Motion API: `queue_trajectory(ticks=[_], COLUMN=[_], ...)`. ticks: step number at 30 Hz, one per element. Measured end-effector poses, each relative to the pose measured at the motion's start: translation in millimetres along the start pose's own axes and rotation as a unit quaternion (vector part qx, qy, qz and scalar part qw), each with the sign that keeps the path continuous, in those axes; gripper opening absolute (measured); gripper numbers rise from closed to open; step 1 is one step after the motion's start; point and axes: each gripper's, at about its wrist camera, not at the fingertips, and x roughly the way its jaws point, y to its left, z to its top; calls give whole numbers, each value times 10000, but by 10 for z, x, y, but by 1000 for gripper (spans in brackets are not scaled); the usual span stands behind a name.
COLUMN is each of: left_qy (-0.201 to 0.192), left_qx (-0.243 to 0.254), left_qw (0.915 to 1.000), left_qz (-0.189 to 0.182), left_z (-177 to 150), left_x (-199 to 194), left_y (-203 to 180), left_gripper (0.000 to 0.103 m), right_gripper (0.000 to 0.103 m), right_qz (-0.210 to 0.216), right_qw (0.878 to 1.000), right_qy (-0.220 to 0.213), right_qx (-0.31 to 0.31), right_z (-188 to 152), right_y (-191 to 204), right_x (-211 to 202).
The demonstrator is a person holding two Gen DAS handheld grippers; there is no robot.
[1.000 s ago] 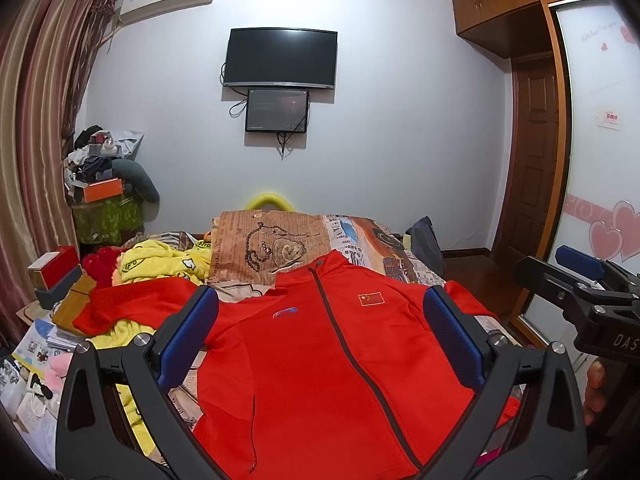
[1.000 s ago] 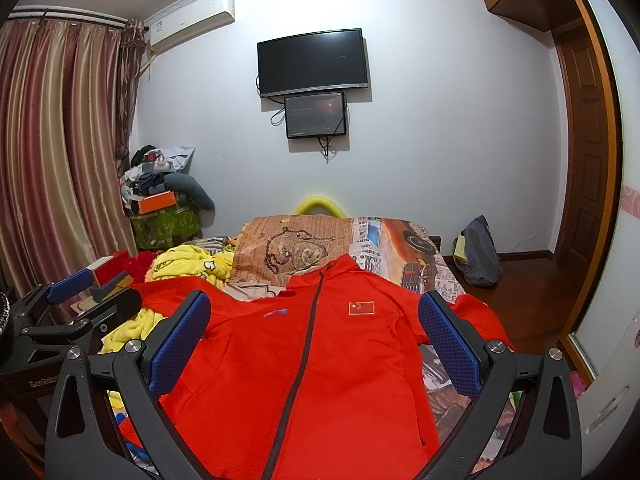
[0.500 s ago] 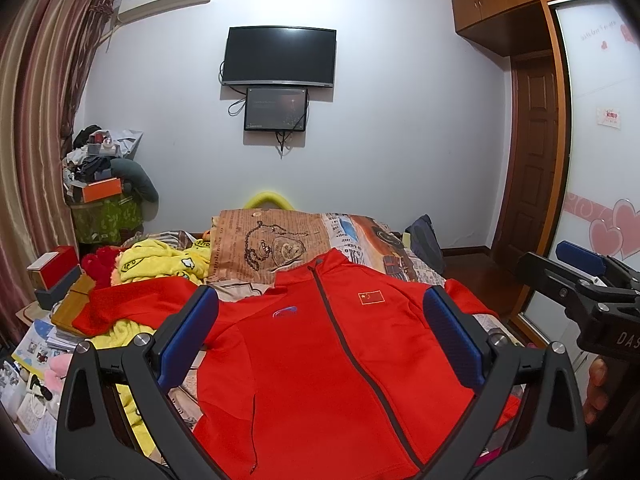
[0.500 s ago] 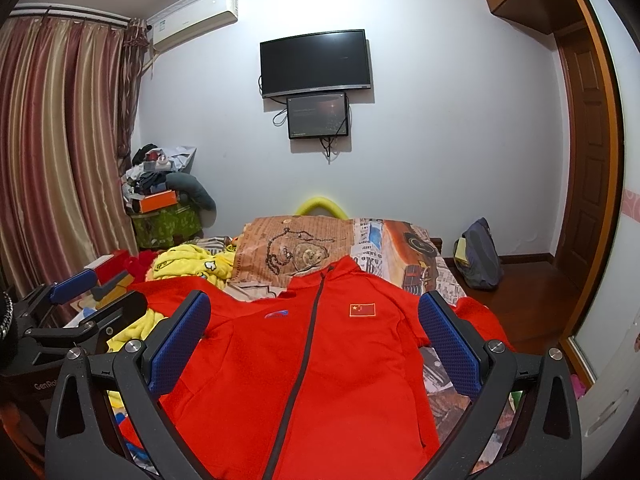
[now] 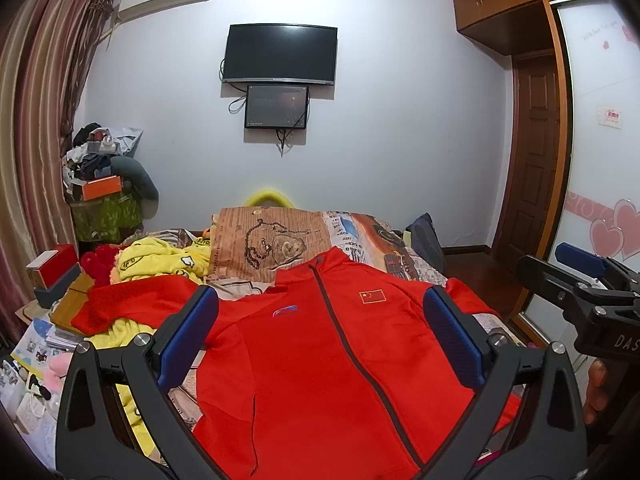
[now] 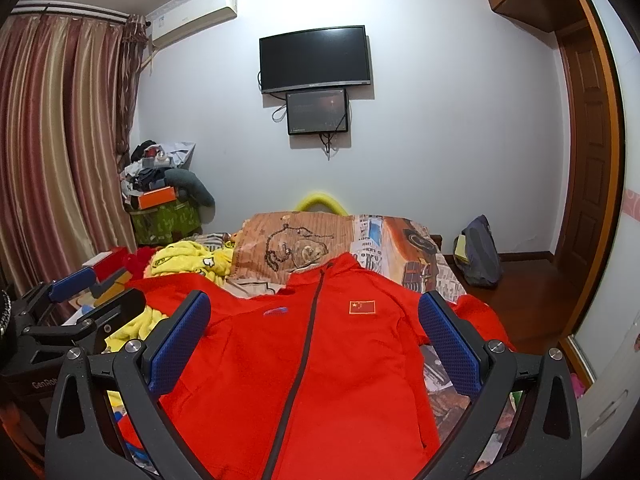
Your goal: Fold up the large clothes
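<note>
A large red zip-up jacket (image 5: 320,360) with a flag patch lies spread face up on the bed, collar toward the far wall, both sleeves out to the sides; it also shows in the right wrist view (image 6: 312,360). My left gripper (image 5: 320,336) is open and empty, held above the jacket's chest. My right gripper (image 6: 316,336) is open and empty, also above the chest. Each gripper shows at the edge of the other's view: the right gripper (image 5: 580,276) and the left gripper (image 6: 80,300).
A brown printed pillow (image 5: 272,240) and a patterned quilt (image 5: 360,236) lie beyond the collar. A yellow blanket (image 5: 160,260) and boxes (image 5: 52,272) crowd the left side. A dark bag (image 6: 478,252) sits on the floor at right, near a wooden door (image 6: 592,152).
</note>
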Motion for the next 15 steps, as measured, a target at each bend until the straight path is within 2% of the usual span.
queue_trajectory(ticks=[11,15], left_qy=[101,148], left_qx=[-61,-197], left_qw=[9999,9990], left_qz=[101,370], left_z=[66,137], left_x=[245,428], left_y=[202,443], left_gripper=[103,103], right_gripper=[103,103], right_qz=[-13,-30], right_qw=[9997,9995], right_qy=[237,327], right_qx=[-12,-4], right_z=[36,47], right_y=[7,12], right_x=[262,441])
